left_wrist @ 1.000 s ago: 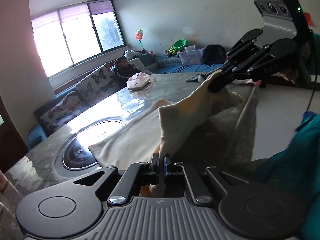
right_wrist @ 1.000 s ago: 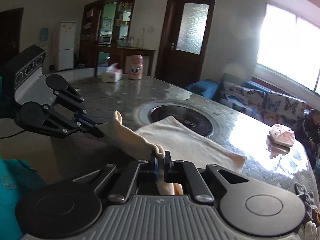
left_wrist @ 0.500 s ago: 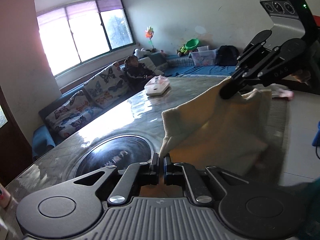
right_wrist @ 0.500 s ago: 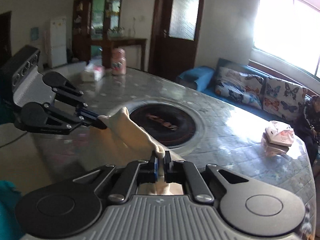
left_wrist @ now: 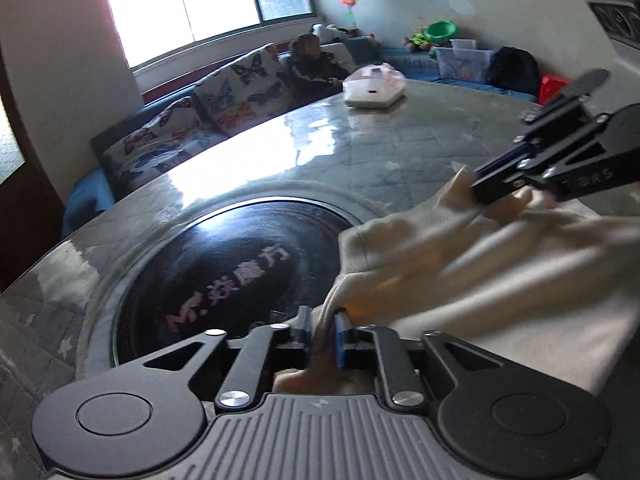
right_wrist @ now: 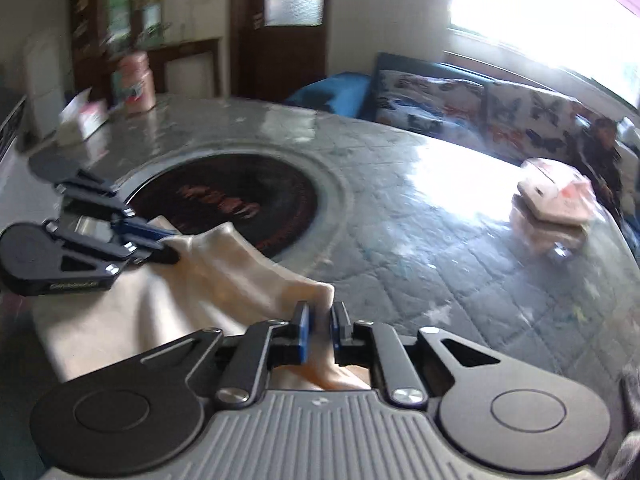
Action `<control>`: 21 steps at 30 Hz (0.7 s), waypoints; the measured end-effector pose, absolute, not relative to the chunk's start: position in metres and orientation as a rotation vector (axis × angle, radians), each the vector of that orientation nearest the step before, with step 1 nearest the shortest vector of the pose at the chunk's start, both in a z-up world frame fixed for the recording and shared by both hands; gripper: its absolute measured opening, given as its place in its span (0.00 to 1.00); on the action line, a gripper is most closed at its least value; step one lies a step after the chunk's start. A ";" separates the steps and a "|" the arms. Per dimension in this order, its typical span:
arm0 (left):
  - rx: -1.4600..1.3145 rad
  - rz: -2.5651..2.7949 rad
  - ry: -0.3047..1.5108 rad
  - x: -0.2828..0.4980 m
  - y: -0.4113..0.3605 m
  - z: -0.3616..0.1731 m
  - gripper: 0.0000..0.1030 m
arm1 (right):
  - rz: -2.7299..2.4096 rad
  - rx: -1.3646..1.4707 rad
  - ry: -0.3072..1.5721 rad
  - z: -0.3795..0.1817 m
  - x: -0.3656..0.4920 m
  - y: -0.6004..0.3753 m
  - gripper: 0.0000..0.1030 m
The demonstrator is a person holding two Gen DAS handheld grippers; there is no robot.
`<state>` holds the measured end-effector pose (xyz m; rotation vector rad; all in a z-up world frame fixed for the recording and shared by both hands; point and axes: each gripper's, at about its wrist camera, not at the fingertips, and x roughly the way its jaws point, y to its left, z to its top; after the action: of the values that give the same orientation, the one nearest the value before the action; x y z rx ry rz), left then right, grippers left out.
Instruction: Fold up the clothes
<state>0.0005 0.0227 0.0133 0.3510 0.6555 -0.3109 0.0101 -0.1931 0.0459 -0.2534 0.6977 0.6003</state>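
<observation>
Cream garment [left_wrist: 500,280] — pinched by left gripper [left_wrist: 322,330], right gripper [right_wrist: 319,330] (fingers nearly together)

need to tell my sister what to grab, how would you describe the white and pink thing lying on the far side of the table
Start at the big round marble table with the black disc at its centre. Past the disc, near the edge by the butterfly-print sofa, lies a tissue pack. It is white, pink-tinted and alone there.
</observation>
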 end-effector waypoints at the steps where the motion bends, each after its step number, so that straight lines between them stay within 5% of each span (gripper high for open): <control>1: 0.348 -0.295 0.653 0.001 0.026 0.014 0.21 | 0.587 -0.240 0.697 0.048 0.009 -0.199 0.10; 21: 0.250 -0.574 0.592 -0.098 -0.046 0.039 0.21 | 0.503 -0.121 0.739 0.029 -0.020 -0.257 0.17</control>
<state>-0.0984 -0.0461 0.0389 0.2498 0.5918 -0.5735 -0.0198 -0.2572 0.0289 -0.1211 0.7391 0.5030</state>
